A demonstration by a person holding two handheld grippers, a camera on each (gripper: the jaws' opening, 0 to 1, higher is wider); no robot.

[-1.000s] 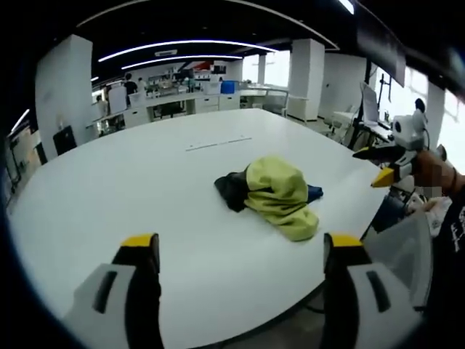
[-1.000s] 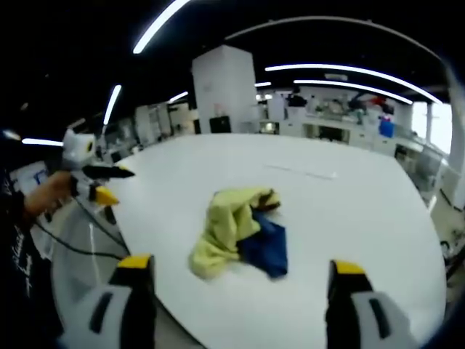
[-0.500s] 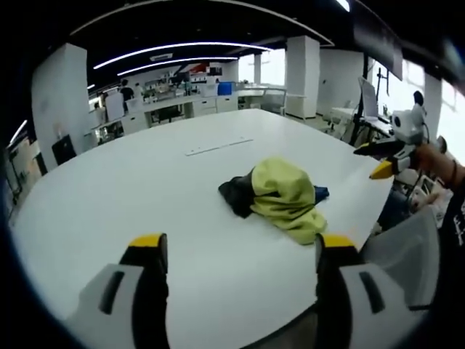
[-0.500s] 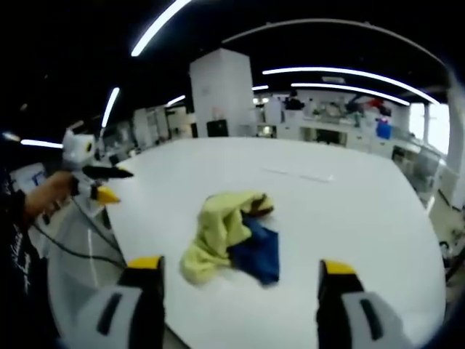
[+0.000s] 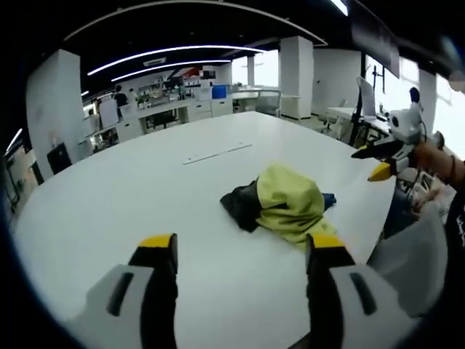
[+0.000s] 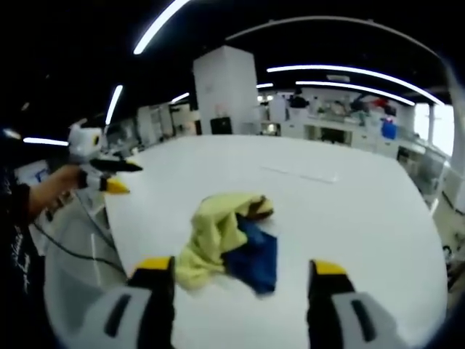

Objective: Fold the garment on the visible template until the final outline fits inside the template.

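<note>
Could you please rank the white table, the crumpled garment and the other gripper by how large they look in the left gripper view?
1. White table, by far the largest.
2. Crumpled garment.
3. Right gripper, smallest as seen, though it sits at the fisheye edge, so its true size against the garment is unsure.

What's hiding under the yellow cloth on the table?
A blue cloth and a dark piece stick out from under the yellow cloth on the white table. Whatever else lies beneath is covered.
</note>
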